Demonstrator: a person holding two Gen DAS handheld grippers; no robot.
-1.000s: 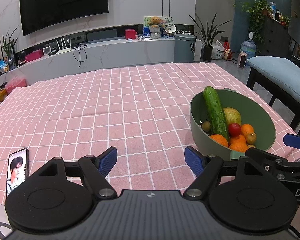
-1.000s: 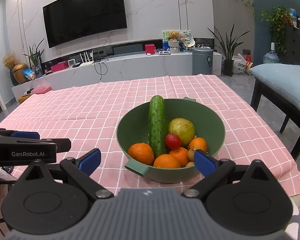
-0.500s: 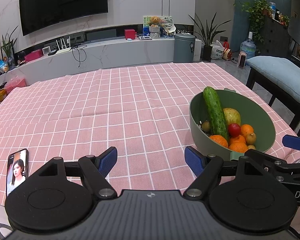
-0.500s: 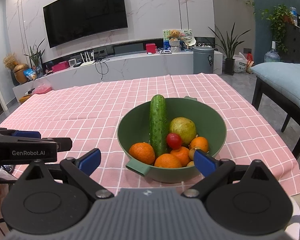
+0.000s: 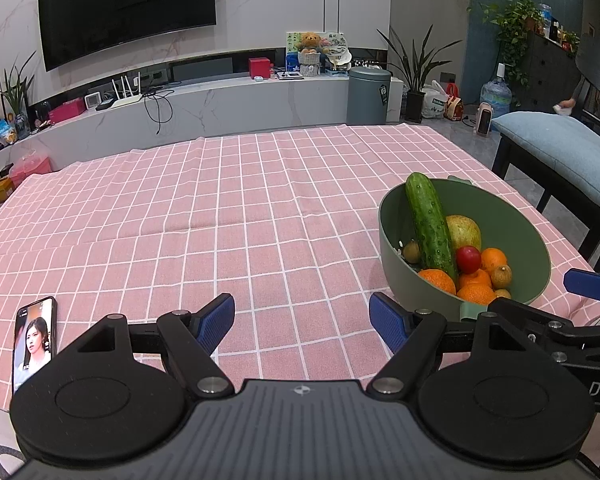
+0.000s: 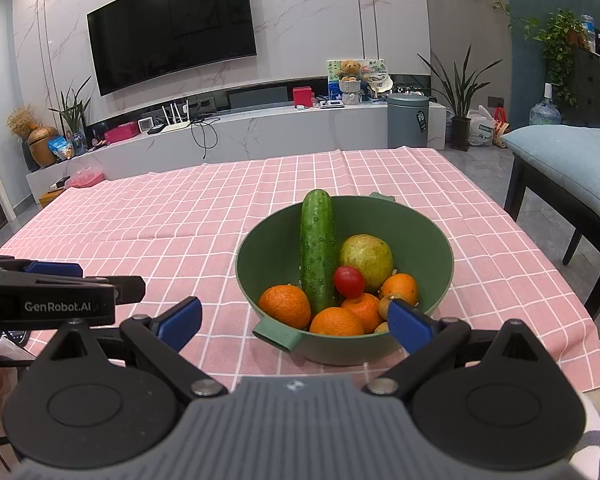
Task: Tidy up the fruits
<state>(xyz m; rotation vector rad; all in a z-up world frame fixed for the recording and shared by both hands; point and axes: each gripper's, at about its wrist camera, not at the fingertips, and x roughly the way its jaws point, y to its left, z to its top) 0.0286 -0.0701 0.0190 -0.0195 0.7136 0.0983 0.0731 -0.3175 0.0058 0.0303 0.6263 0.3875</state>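
A green bowl (image 6: 432,240) stands on the pink checked tablecloth (image 6: 180,220). It holds a cucumber (image 6: 317,248) leaning on the rim, a green-yellow pear (image 6: 368,256), a red tomato (image 6: 349,281), several oranges (image 6: 286,306) and small brown fruits. My right gripper (image 6: 296,320) is open and empty, just in front of the bowl's near rim. My left gripper (image 5: 302,318) is open and empty over bare cloth, left of the bowl (image 5: 520,232). The cucumber (image 5: 430,224) and tomato (image 5: 469,259) show there too.
A phone (image 5: 34,340) with a lit screen lies at the near left of the table. A bench with a blue cushion (image 5: 568,156) stands to the right of the table. A TV console (image 6: 240,136) lies beyond the far edge.
Both grippers have hardly moved; the right one has edged slightly closer to the bowl. The phone screen picture changed.
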